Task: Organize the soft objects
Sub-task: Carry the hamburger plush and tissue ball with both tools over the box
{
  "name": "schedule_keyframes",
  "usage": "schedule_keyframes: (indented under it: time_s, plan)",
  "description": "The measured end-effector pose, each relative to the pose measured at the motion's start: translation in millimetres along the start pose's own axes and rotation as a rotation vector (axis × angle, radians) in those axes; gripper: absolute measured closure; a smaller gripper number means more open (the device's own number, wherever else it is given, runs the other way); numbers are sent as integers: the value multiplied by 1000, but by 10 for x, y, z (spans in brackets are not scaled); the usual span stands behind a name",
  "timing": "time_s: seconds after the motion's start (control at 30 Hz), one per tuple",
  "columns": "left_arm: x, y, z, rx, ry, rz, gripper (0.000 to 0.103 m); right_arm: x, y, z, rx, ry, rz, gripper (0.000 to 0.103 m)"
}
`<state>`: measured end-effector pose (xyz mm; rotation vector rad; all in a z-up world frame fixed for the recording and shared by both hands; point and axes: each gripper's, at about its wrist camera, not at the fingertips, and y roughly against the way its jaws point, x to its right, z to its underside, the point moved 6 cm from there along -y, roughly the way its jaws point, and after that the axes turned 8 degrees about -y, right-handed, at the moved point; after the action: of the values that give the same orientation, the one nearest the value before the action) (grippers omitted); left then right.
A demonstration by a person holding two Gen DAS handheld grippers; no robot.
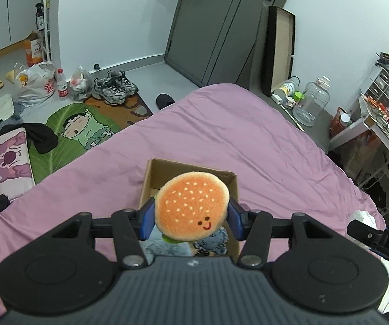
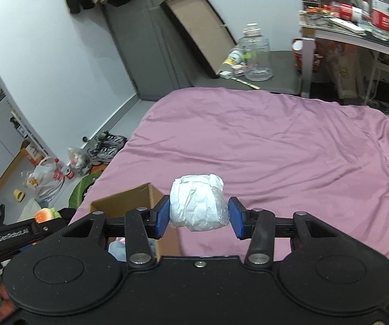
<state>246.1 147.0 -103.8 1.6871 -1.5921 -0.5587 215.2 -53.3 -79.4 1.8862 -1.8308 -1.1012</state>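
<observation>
On the bed: a pink sheet (image 1: 248, 135) covers it, and an open cardboard box (image 1: 167, 172) sits on the sheet.
Left gripper (image 1: 190, 216): jaws clamped on a plush hamburger (image 1: 191, 203), blue pads pressing both its sides, held above the box opening.
Box contents: a fuzzy blue-grey soft thing (image 1: 216, 239) shows under the hamburger.
Right gripper (image 2: 198, 216): jaws clamped on a white wad of tissue in clear wrap (image 2: 197, 203), held over the sheet just right of the box (image 2: 129, 197).
Floor: grey sneakers (image 1: 114, 88) and plastic bags (image 1: 36, 81) beside the bed.
</observation>
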Motion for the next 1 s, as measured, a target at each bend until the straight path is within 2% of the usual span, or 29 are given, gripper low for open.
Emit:
schedule_keyframes:
  time_s: [0.5,1.0]
  plan:
    - [-336,-428,61,-67,66,17,50,-438,-395,167,-59,78,-20,58]
    - [-341,-944,39,-139,86,36,50,-501,-745,186,-105,92,7,58]
